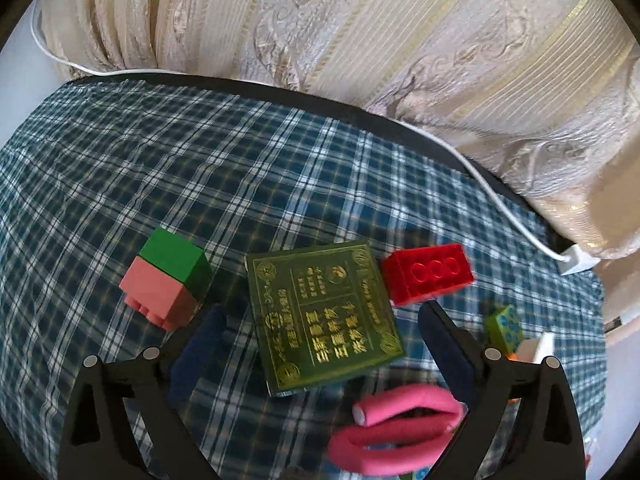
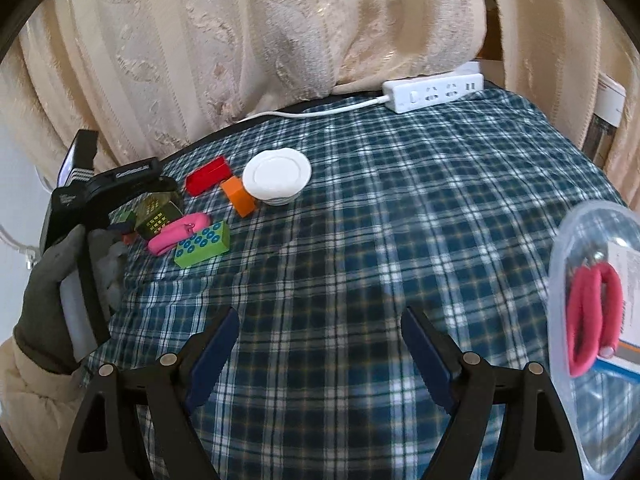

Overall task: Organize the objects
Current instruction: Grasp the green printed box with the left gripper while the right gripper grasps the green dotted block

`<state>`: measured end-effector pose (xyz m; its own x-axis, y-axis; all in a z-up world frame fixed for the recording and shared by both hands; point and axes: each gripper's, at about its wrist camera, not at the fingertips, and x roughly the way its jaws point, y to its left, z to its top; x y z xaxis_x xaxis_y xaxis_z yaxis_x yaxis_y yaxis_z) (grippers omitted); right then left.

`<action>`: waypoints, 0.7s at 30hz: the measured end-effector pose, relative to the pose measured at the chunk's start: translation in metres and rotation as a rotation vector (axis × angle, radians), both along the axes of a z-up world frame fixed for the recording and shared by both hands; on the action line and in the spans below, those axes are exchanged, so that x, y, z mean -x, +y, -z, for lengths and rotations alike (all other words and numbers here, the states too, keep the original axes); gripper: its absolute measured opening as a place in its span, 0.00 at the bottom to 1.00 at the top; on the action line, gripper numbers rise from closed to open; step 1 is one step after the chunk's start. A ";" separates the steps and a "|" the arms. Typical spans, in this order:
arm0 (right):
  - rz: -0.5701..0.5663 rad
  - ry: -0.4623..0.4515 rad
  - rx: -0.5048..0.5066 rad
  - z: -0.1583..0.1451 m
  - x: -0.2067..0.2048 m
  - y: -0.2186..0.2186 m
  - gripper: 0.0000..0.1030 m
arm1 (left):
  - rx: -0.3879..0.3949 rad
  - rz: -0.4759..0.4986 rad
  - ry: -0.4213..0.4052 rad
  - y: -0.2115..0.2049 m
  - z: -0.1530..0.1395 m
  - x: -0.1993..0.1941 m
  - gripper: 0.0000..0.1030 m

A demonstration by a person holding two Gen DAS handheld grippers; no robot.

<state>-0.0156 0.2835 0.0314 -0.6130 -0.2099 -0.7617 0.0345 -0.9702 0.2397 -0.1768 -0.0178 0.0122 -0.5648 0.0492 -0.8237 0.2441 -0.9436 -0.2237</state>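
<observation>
Left gripper is held spread around the green box lying on the checked cloth, so the pick-up step seems in hand, and a closing on the box sides is needed next.

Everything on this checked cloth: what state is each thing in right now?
Left gripper: open, around the green box.
Right gripper: open, holding nothing.
Green box: lying flat.
Pink curler: bent double.
Clear container: lidless, holding a red curler.
White lid: resting on cloth.
</observation>
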 end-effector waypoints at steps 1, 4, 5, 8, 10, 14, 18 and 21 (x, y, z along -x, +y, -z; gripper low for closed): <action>-0.005 -0.001 -0.003 0.000 0.002 -0.002 0.84 | 0.011 -0.002 -0.004 0.000 0.001 0.001 0.95; -0.019 -0.007 -0.015 0.003 0.009 -0.008 0.84 | 0.020 0.002 -0.016 -0.002 0.007 0.006 0.95; -0.023 -0.010 -0.017 0.003 0.012 -0.010 0.84 | 0.022 0.003 -0.017 -0.002 0.009 0.007 0.95; -0.046 -0.017 -0.031 0.006 0.020 -0.020 0.84 | 0.048 0.007 -0.008 -0.002 0.010 0.007 0.94; -0.065 -0.018 -0.037 0.007 0.025 -0.026 0.84 | 0.059 0.014 -0.006 -0.002 0.010 0.007 0.94; -0.109 -0.009 -0.055 0.007 0.033 -0.041 0.84 | 0.066 0.033 -0.005 -0.003 0.011 0.007 0.91; -0.155 -0.006 -0.069 0.008 0.043 -0.058 0.84 | 0.071 0.047 0.004 -0.004 0.009 0.006 0.71; -0.188 -0.013 -0.071 0.012 0.054 -0.071 0.84 | 0.041 0.065 0.010 -0.005 0.007 0.004 0.69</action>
<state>-0.0694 0.2126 0.0199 -0.5577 -0.2650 -0.7866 0.2138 -0.9615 0.1724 -0.1807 -0.0224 0.0056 -0.5701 0.0523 -0.8199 0.1796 -0.9659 -0.1865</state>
